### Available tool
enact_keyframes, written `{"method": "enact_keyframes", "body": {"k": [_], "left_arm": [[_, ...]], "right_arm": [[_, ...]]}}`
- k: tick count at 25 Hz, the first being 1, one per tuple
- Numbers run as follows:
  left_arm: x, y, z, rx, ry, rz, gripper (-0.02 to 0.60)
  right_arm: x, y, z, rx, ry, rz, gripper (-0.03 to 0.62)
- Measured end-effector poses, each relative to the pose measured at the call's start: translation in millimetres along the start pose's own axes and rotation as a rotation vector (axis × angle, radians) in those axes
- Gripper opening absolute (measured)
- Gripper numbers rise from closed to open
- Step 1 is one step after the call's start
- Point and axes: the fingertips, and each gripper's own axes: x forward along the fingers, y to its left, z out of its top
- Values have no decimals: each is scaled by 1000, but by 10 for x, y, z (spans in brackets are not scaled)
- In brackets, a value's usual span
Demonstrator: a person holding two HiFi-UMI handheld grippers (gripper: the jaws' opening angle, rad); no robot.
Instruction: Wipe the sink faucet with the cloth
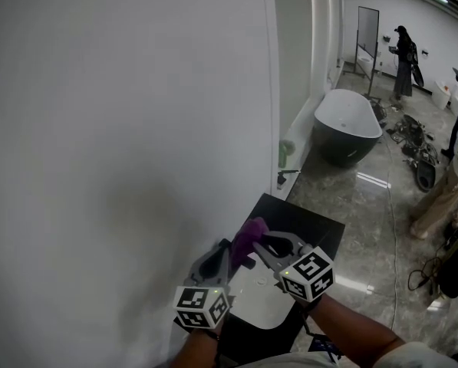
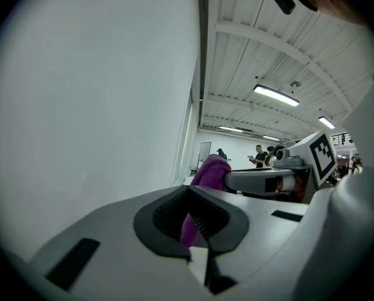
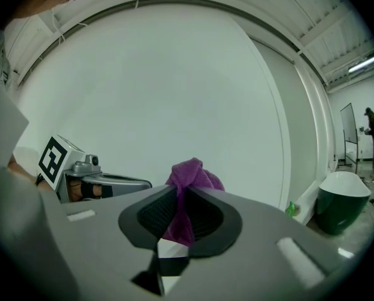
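A purple cloth (image 1: 248,238) is bunched up between my two grippers, held in the air close to the white wall. My right gripper (image 1: 264,243) is shut on the cloth (image 3: 185,187), and a wad of it sticks out past the fingertips. My left gripper (image 1: 227,250) comes in from the left, and a strip of the cloth (image 2: 189,227) runs between its shut jaws. Under both grippers lies a white basin (image 1: 263,301) set in a black counter (image 1: 309,225). No sink faucet shows in any view.
The white wall (image 1: 121,129) fills the left side, right by the grippers. A dark freestanding bathtub (image 1: 347,125) stands further back, with a green bottle (image 1: 285,153) near the wall. People (image 1: 403,60) and scattered gear (image 1: 414,140) are on the tiled floor at right.
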Motion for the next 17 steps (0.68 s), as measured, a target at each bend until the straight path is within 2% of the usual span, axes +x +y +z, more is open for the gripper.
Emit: {"method": "enact_keyframes", "body": {"k": [17], "left_arm": [[60, 51, 6, 9, 1, 12, 6]], "right_arm": [[37, -41, -15, 15, 5, -4, 49]]}}
